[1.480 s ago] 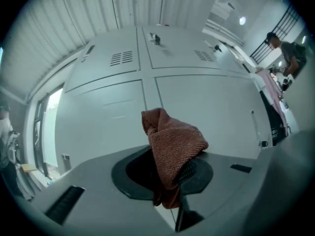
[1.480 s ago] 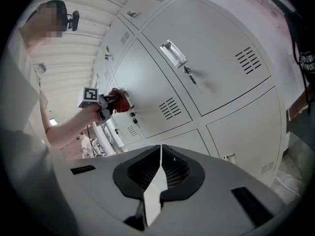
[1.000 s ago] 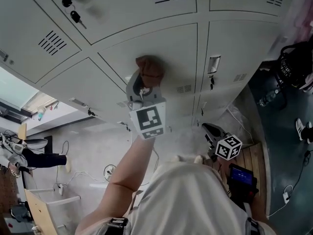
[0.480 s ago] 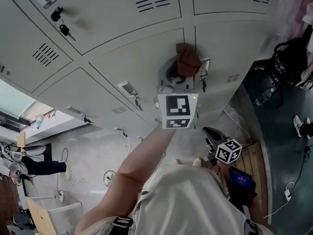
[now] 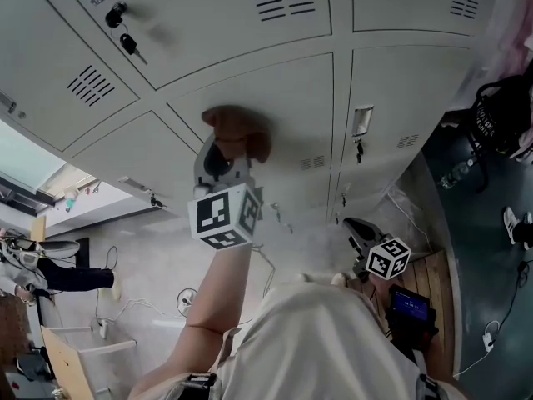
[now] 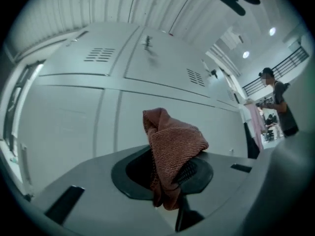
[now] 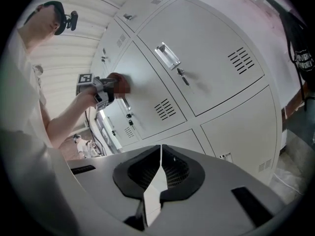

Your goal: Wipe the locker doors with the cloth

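Closest to us, the right gripper [image 7: 161, 168] hangs low by our body. Its jaws are pressed together with nothing between them, and it plays no part in the wiping at this point.

Higher up and further out, our left arm reaches toward the lockers. The left gripper [image 6: 172, 176] has its jaws clamped on the brown cloth [image 6: 172, 141], which bunches up above the jaw tips. In the head view the bunched cloth is pressed against the upper left part of a locker door [image 5: 287, 90], near the seam with the neighbouring door on that side.

So we judge the wiping to be under way on this one door. How much of it has been covered we cannot tell: the grey paint shows no streak, damp patch or dust line to separate wiped from unwiped.

Beyond it are several other doors, among them the one to the right with the handle [image 5: 361, 120] and one further off with keys [image 5: 127, 42] hanging from its lock. The cloth touches none of them. We reckon most of the job lies ahead: the rest of this panel, then door by door across the bank.
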